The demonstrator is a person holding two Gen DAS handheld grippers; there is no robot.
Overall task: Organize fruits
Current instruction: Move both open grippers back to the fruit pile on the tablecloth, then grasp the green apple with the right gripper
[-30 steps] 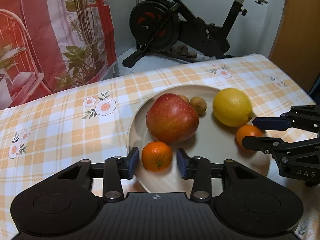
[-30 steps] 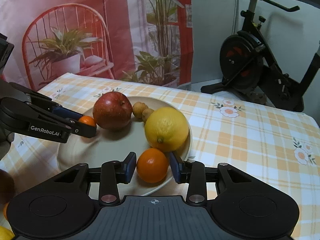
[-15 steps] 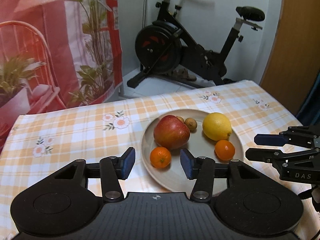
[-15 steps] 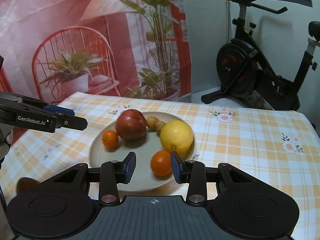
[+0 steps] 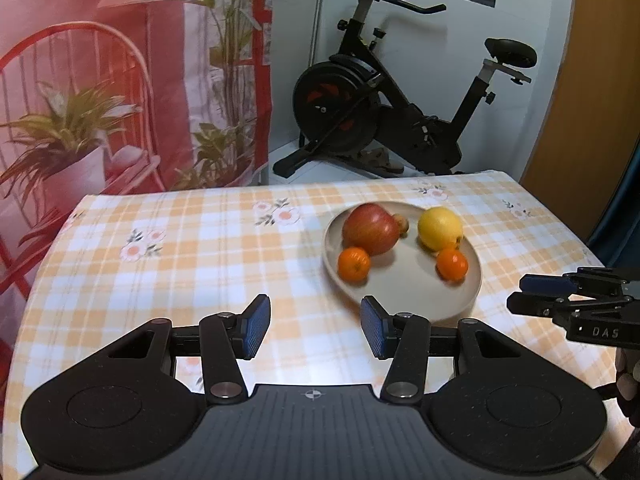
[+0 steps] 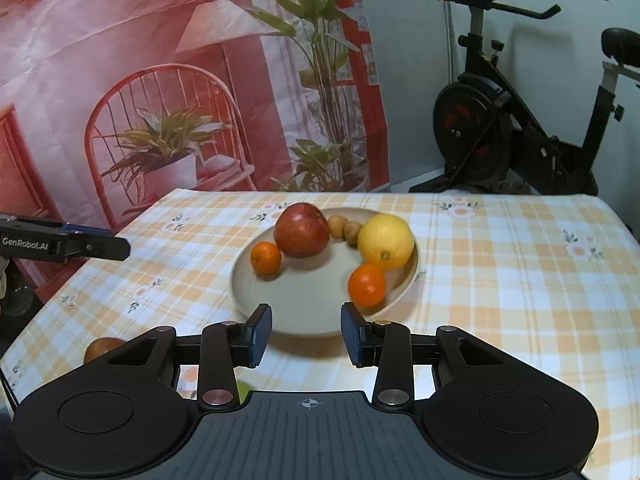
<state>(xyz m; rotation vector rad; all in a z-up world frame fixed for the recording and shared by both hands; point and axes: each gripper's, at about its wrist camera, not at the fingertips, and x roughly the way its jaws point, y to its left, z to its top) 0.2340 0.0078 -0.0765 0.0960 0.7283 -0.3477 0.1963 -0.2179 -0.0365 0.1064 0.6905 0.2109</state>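
Both grippers are hanging clear of the plate (image 5: 468,298), and neither is carrying anything. The left gripper (image 5: 315,327) is standing with its jaws apart over bare checked cloth, nothing between the pads. The right gripper (image 6: 306,335) is standing with a narrower gap, also empty, just short of the plate's near rim.

The fruit is sitting together on the plate on the worktop (image 5: 200,264): an apple (image 5: 371,229), a lemon (image 5: 440,228), two small brown fruits (image 6: 345,229) behind them, and two oranges (image 6: 367,285), one near each side of the plate.

The round fruit is the weak point, in my judgement. The orange on the right is lying close to the rim, so a nudge from a returning gripper could be sending it rolling off onto the cloth. The plate itself looks light enough to slide if a finger catches its edge.

Another reddish fruit (image 6: 102,349) is lying on the cloth near the bottom left of the right wrist view, half hidden by the gripper body, and could easily be missed or knocked over the worktop edge.
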